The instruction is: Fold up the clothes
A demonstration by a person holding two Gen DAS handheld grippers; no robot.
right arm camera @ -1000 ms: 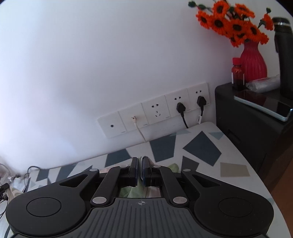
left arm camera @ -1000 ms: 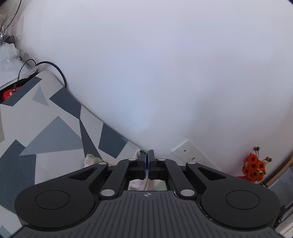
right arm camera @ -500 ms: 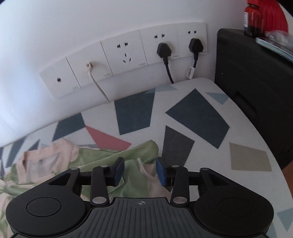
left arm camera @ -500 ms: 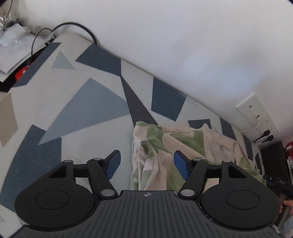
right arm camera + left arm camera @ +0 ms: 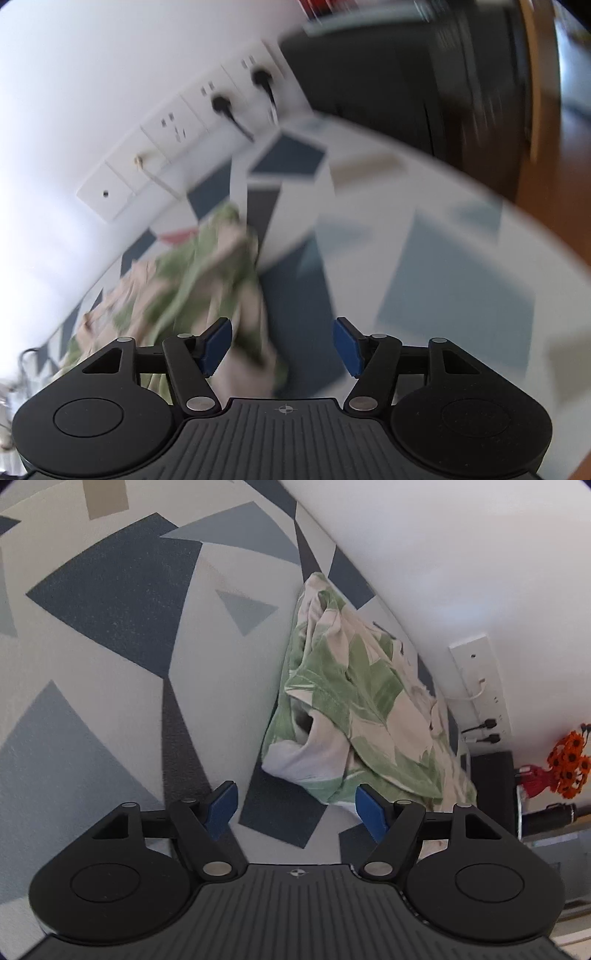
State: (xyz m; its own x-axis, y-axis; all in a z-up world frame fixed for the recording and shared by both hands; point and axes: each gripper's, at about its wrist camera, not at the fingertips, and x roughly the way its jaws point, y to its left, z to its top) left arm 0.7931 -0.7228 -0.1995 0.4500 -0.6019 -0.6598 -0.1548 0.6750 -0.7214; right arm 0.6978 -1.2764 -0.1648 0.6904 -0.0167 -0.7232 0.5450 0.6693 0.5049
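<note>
I see both jaws opening: my left gripper (image 5: pixel 297 808) holds nothing, my right gripper (image 5: pixel 282 345) pinches nothing; the leaf-print garment (image 5: pixel 354 709) lies crumpled on the patterned table (image 5: pixel 110 635).

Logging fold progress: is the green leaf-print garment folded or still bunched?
Bunched, not folded. The garment lies in a crumpled heap of irregular creases on the patterned table, against the wall.

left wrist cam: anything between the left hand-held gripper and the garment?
Nothing. In the left wrist view, only bare patterned tabletop lies between the left hand-held gripper, whose jaws are opening with nothing between them, and the crumpled garment.
</note>
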